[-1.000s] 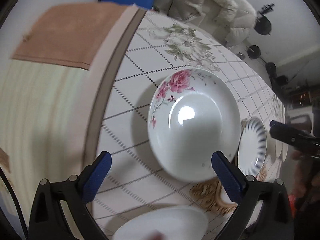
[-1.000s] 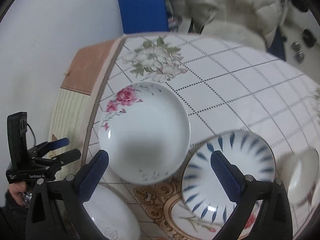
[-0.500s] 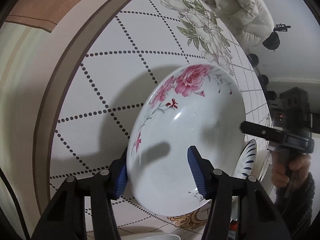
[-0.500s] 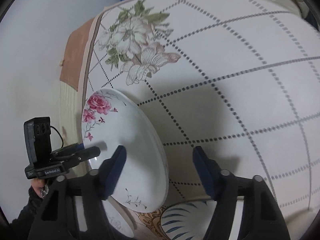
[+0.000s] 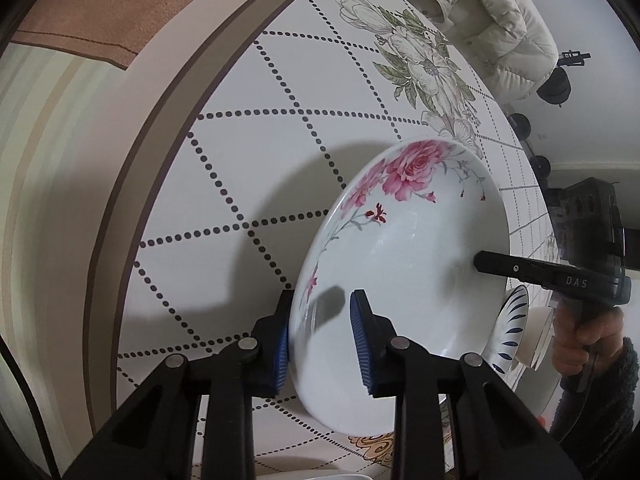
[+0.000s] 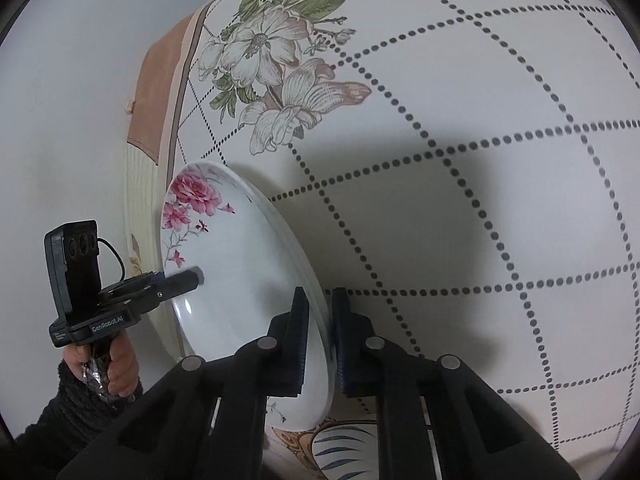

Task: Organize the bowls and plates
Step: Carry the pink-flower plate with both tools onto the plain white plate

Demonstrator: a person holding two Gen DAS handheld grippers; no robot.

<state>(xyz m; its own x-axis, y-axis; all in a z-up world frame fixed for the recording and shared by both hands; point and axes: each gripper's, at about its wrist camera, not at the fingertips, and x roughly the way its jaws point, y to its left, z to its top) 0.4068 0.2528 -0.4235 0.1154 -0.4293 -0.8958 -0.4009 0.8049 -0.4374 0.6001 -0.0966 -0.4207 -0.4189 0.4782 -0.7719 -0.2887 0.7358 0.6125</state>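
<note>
White cloth with a dotted diamond grid point(image 5: 256, 184) and printed flowers covers the counter point(image 6: 480, 200), with a pale padded jacket point(image 5: 500, 20) heaped beyond its far edge.

Left tongs point(image 5: 320, 336) have just been closing and now pinch the near rim of the rose-printed plate point(image 5: 408, 264): one blue pad lies behind the rim, the other presses on the white inner face. Right tongs point(image 6: 320, 340) have likewise just been closing and clamp the opposite rim of the same plate point(image 6: 240, 280), one finger on each side of the thin edge. In the left wrist view the right tongs show as a black finger touching the plate's inner face at its right side, with a hand point(image 5: 580, 336) in a dark sleeve gripping the handle.

Held between both tongs, the plate stands tilted steeply on edge over the cloth, near the counter's rounded border, its pink roses at the upper rim. Just beside its lower right edge sits a blue-striped bowl point(image 5: 512, 320), partly hidden behind it.
</note>
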